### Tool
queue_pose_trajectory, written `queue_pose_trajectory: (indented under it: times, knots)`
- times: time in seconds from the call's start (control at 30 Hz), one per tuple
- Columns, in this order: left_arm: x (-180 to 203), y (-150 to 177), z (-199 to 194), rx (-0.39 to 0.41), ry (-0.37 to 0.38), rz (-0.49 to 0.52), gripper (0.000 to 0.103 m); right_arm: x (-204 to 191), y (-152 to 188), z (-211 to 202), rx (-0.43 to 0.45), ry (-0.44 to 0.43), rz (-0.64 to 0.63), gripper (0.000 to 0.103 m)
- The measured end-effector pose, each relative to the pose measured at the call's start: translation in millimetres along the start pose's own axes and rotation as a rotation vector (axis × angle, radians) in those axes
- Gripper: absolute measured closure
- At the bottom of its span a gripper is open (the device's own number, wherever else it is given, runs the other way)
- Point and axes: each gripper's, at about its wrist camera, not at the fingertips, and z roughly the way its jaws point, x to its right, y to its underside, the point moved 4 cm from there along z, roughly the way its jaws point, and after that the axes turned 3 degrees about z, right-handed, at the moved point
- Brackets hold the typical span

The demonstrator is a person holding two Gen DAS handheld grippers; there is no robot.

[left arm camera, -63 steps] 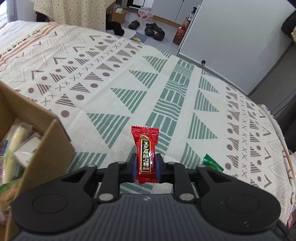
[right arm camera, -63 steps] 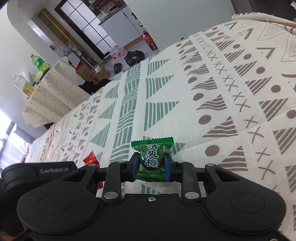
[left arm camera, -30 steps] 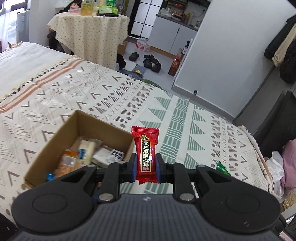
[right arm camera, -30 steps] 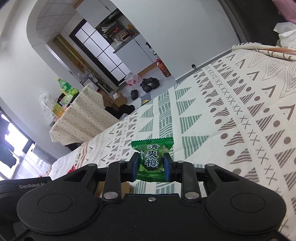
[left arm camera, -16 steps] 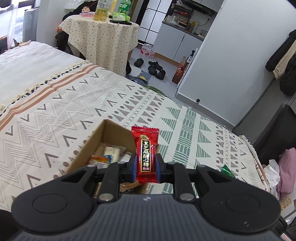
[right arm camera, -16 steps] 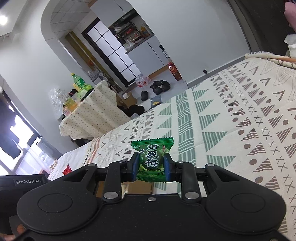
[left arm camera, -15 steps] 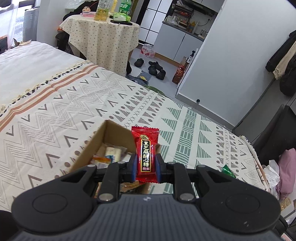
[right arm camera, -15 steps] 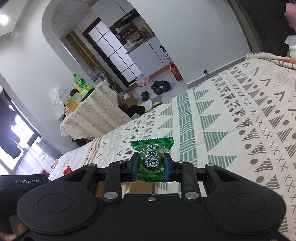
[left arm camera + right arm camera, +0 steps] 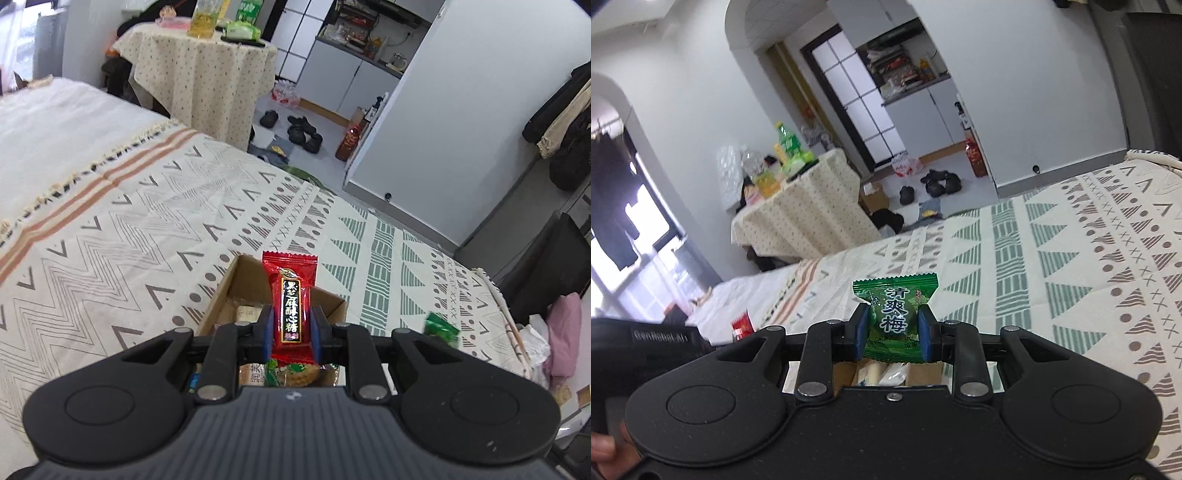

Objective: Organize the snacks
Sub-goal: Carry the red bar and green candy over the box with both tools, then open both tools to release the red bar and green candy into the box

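A red candy wrapper (image 9: 290,295) with gold lettering stands upright between the pads of my left gripper (image 9: 290,334), which is shut on it. Right below and behind it lies an open cardboard box (image 9: 225,291) with several wrapped snacks inside. My right gripper (image 9: 892,338) is shut on a green candy wrapper (image 9: 894,317); part of the box (image 9: 846,373) and pale snack packets show under its fingers. The green candy (image 9: 441,328) also shows at the right in the left wrist view, and the red one (image 9: 741,323) at the left in the right wrist view.
The box sits on a bed with a patterned cream, green and brown cover (image 9: 147,236). Beyond the bed's far edge stand a table with a dotted cloth (image 9: 207,74), shoes on the floor (image 9: 303,129) and a white wall panel (image 9: 443,110). A person's fingers (image 9: 605,454) hold the left gripper's handle.
Both grippers rose and moved toward the box, each still holding its candy. The box has slid from the left to directly under the left gripper's fingers. The right view tilted up toward the room.
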Motion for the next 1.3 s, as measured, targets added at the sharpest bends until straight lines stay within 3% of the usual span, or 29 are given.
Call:
queue_pose_trajectory:
  times: [0.53,0.83,0.93,1.17,1.27,1.3]
  knots:
    - [-37,-9,72,-0.09,0.069,-0.008,0.083,-37,19,54,-0.084,0.016,-0.066,0.075]
    - [-59,-16,97,-0.14,0.017,-0.051,0.078,-37,28,80,-0.14,0.026,-0.048,0.075]
    - [-63,-16,97,-0.147,0.007,-0.058,0.073,-40,30,84,-0.149,0.02,-0.046,0.075]
    - [-74,-22,84,-0.119,-0.031,-0.06,0.045,-52,27,96,-0.148,-0.028,-0.03,0.075]
    - [-82,-24,77,-0.106,-0.061,-0.061,0.029,-60,28,100,-0.139,-0.054,-0.029,0.063]
    - [-84,-24,75,-0.104,-0.069,-0.064,0.027,-61,29,100,-0.149,-0.049,-0.027,0.048]
